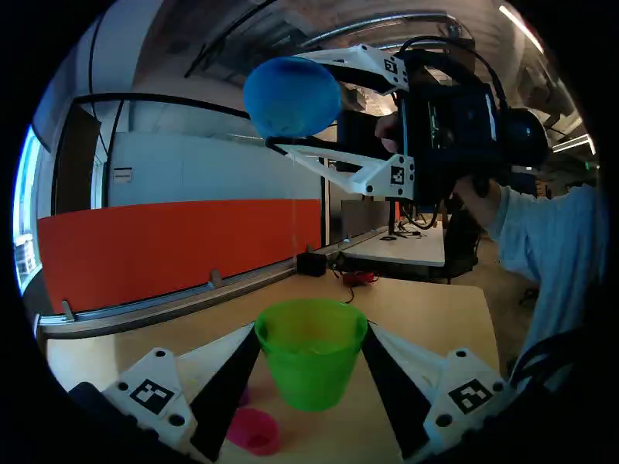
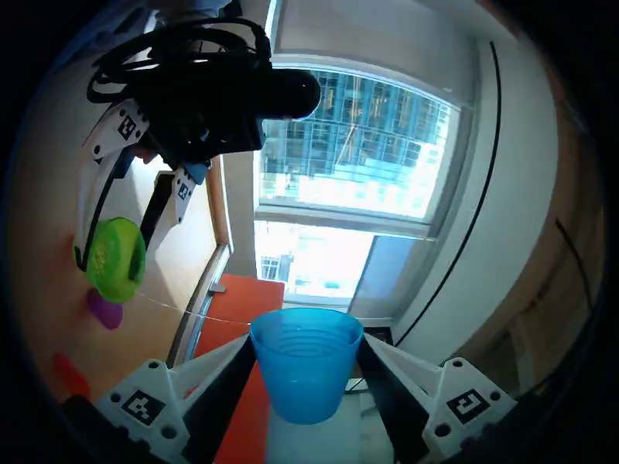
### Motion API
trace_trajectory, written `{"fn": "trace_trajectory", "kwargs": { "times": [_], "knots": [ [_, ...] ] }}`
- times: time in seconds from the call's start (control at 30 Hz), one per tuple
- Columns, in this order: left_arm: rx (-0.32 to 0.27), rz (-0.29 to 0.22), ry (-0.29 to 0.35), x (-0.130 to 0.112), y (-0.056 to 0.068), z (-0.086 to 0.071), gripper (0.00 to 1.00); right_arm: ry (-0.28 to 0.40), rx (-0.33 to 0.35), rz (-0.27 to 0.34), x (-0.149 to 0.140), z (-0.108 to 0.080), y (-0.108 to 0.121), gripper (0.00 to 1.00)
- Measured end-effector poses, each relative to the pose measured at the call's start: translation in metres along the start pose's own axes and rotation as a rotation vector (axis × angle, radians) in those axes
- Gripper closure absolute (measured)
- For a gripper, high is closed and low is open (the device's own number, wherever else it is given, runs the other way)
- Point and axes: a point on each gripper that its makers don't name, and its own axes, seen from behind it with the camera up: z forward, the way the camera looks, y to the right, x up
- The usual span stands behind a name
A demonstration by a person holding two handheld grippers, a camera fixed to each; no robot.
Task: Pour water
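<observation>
A pink cup (image 1: 254,430) is lying on the worktop (image 1: 433,305) at the left. A green cup (image 1: 311,363) is being clamped upright between both fingers of the left gripper (image 1: 309,334). Above it, a tipped blue cup (image 1: 298,93) is being squeezed between both fingers of the right gripper (image 1: 288,100). A thin stream of water (image 1: 296,216) is being poured down towards the green cup.

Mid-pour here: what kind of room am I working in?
Likely an open-plan office or lab: work desks with cables beyond the wooden table, an exposed ceiling with strip lights, and a large window facing a high-rise.
</observation>
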Motion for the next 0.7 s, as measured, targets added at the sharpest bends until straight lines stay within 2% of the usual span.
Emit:
{"fn": "trace_trajectory", "kwargs": {
  "times": [0.47, 0.57, 0.7],
  "knots": [
    [0.002, 0.001, 0.003, 0.0021, -0.0006, -0.0015, 0.13, 0.008, 0.005, -0.005, 0.0041, -0.0009, -0.0015, 0.10],
    [0.002, 0.000, 0.005, 0.0027, -0.0008, -0.0019, 0.13, 0.009, 0.003, 0.007, 0.0044, -0.0008, -0.0010, 0.10],
    [0.005, -0.001, 0.006, 0.0033, -0.0018, -0.0020, 0.13, 0.012, -0.003, 0.054, 0.0058, -0.0008, 0.0009, 0.10]
  ]
}}
